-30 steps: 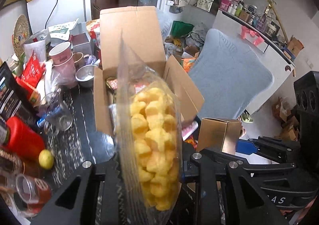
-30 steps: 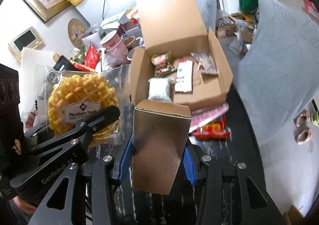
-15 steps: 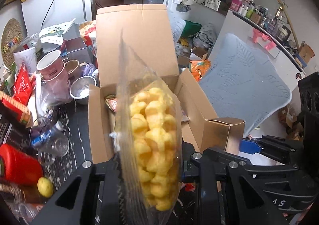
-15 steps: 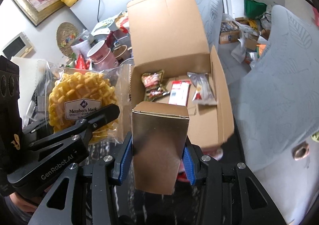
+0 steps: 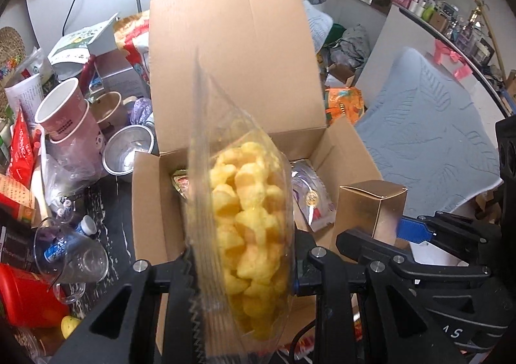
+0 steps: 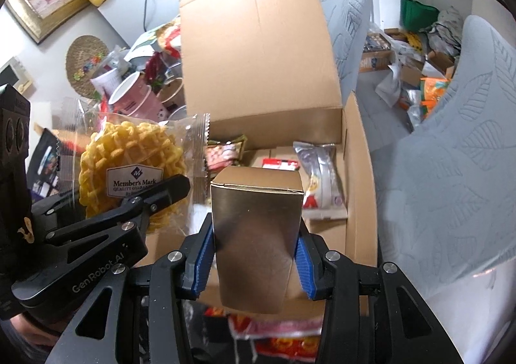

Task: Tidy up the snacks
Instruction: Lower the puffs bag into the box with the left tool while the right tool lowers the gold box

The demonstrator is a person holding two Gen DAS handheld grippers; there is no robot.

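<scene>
Both tongs are full as we look along them. Our left gripper (image 5: 240,270) is clamped tight on a clear bag of yellow waffle snacks (image 5: 248,218), seen edge-on in its own view and flat-faced, with its Member's Mark label, in the right wrist view. Our right gripper (image 6: 256,256) has its blue pads (image 6: 203,254) pressed on either side of a gold carton (image 6: 256,235), which stands upright between them. The two grippers sit side by side, the bag to the left of the carton.

Just beyond them we see the open cardboard box (image 5: 235,73), its tall lid flap raised at the back. Both held items hang over its near edge. Inside lie several snack packets: a silvery packet (image 6: 319,175) at the right, a red and white one (image 6: 279,164) in the middle and a dark printed one (image 6: 222,151) at the left.

Left of the box, on the dark table (image 5: 106,222), we see stacked pink paper cups (image 5: 69,125), a small metal bowl (image 5: 129,151) and a glass mug (image 5: 69,254). Farther right stands a grey-blue chair (image 5: 429,144).
</scene>
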